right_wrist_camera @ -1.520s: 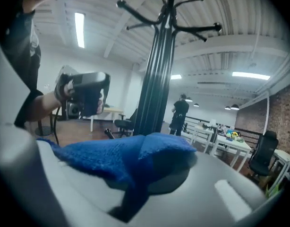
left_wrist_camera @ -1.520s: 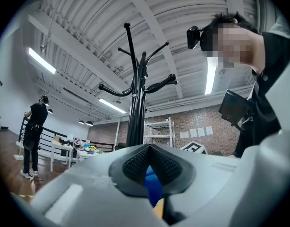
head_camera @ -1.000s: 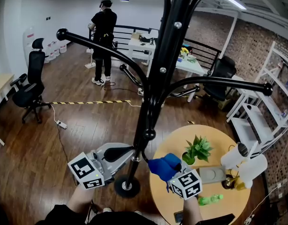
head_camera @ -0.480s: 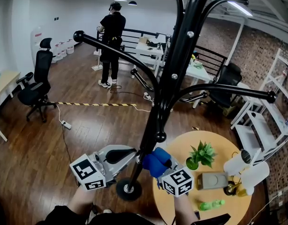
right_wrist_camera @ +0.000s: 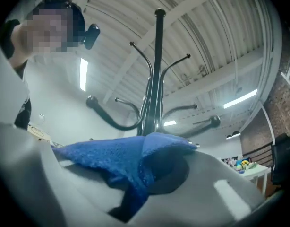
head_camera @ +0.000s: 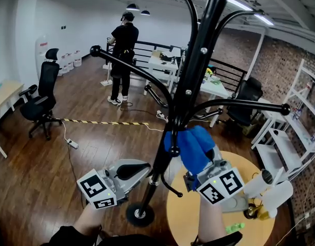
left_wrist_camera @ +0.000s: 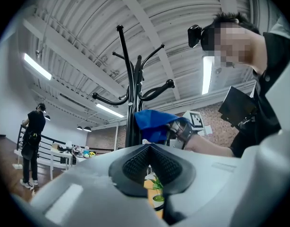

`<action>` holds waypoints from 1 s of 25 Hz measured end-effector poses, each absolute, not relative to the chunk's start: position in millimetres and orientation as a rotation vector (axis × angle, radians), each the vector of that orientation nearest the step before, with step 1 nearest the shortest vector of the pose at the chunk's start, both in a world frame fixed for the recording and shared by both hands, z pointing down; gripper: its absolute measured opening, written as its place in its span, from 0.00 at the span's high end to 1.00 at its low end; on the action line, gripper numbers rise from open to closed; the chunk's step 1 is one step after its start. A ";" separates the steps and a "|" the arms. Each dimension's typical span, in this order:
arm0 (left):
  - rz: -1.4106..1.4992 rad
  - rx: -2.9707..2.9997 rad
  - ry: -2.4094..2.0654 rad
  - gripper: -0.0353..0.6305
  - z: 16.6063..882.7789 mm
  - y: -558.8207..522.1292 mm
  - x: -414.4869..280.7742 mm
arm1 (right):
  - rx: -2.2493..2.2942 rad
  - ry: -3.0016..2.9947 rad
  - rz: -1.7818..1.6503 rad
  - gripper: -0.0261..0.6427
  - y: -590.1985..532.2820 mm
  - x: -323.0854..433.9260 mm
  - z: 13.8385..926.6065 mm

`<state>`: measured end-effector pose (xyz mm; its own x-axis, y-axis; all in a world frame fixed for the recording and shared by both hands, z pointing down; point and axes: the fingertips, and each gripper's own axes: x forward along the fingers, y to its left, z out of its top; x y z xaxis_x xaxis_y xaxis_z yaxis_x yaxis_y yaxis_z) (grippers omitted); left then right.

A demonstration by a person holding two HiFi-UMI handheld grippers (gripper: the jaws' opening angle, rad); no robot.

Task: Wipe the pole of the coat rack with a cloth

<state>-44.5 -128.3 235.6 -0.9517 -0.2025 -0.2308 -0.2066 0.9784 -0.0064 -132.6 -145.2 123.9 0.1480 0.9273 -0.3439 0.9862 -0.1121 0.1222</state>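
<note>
My right gripper (right_wrist_camera: 152,178) has its jaws clamped on the blue cloth (head_camera: 191,145), with a fold bunched over their tips so that cloth, not plastic, meets the coat rack's pole (head_camera: 191,81). The cloth presses on the pole's right side, just below where the lower hooked arms branch off. My left gripper (left_wrist_camera: 149,161) sits lower beside the pole, jaws closed on nothing. I judge it is there to steady the rack, though I cannot tell whether it touches.
</note>
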 end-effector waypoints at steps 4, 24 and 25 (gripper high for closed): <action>-0.061 -0.319 2.862 0.94 213.1 -134.1 -45.0 | 2.004 1.752 -0.300 0.92 -158.1 -124.6 61.3; -0.128 -0.318 2.822 0.94 191.3 -143.2 -35.1 | 1.660 1.646 -0.368 0.92 -252.0 -116.8 -34.2; -0.123 -0.312 2.823 0.94 192.9 -141.7 -33.1 | 1.671 1.651 -0.341 0.92 -242.2 -115.0 -29.4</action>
<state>-33.1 -141.7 192.9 -0.9322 -0.2255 -0.2832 -0.2001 0.9729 -0.1160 -115.0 -242.2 -29.4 0.1328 0.7420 -0.6571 0.9417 0.1124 0.3172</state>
